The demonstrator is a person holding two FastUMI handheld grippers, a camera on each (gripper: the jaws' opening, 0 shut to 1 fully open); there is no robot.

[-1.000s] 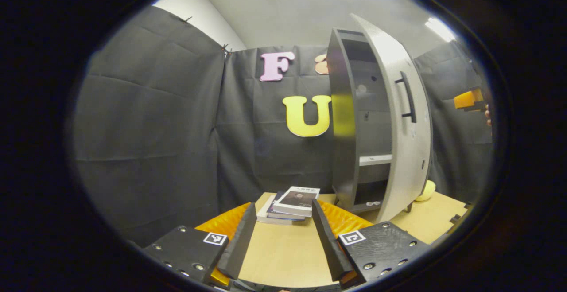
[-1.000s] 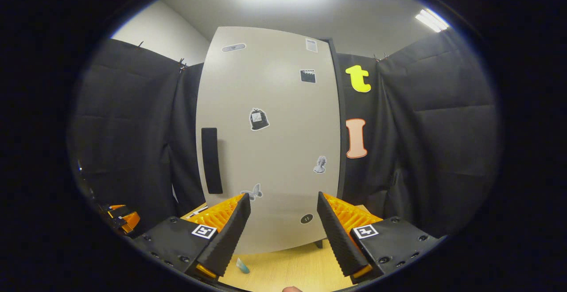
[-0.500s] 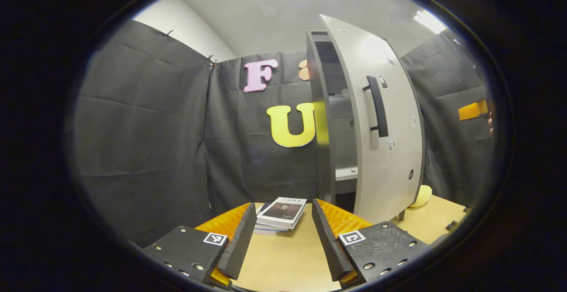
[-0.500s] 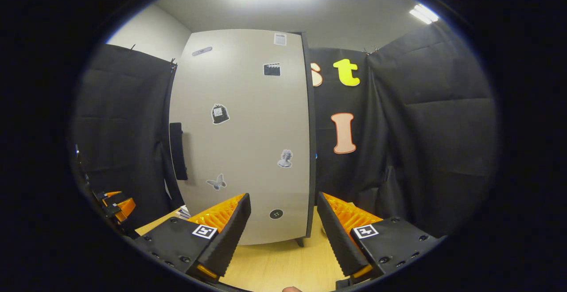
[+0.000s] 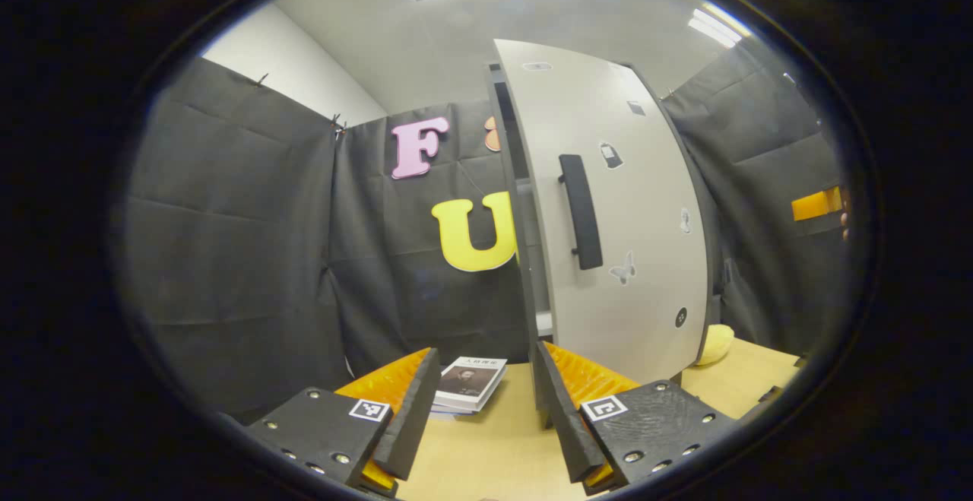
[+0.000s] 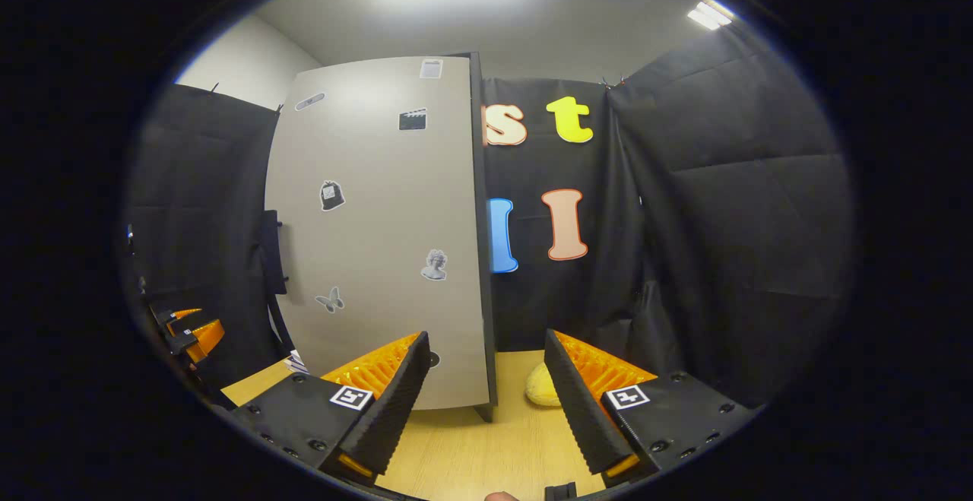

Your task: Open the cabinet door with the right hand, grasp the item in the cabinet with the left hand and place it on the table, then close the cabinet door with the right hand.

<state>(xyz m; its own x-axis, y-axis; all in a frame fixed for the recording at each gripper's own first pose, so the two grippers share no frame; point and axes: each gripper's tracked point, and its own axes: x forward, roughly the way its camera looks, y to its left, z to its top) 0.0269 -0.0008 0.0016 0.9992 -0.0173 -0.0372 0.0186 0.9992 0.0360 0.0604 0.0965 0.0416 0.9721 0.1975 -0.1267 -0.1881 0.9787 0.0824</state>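
The tall grey cabinet stands on the wooden table [image 5: 494, 455]. Its sticker-covered door [image 5: 616, 220] with a dark bar handle [image 5: 581, 212] is almost closed, and a narrow gap at its left edge shows a sliver of the inside. A small stack of books [image 5: 467, 383] lies on the table left of the cabinet, just beyond my left gripper [image 5: 483, 410], which is open and holds nothing. In the right gripper view the door [image 6: 380, 242] and its handle [image 6: 270, 252] face me. My right gripper [image 6: 486, 402] is open a little in front of the door's hinge side, touching nothing.
A yellow rounded object [image 6: 543, 393] lies on the table by the cabinet's right foot and appears again as the yellow object [image 5: 714, 343]. Black cloth walls close in the booth on all sides. Bare table [image 6: 494, 455] lies in front of the cabinet.
The cabinet door has swung from wide open to nearly closed. Both views have turned, so the cabinet has slid leftward in each. The books have stayed on the table.
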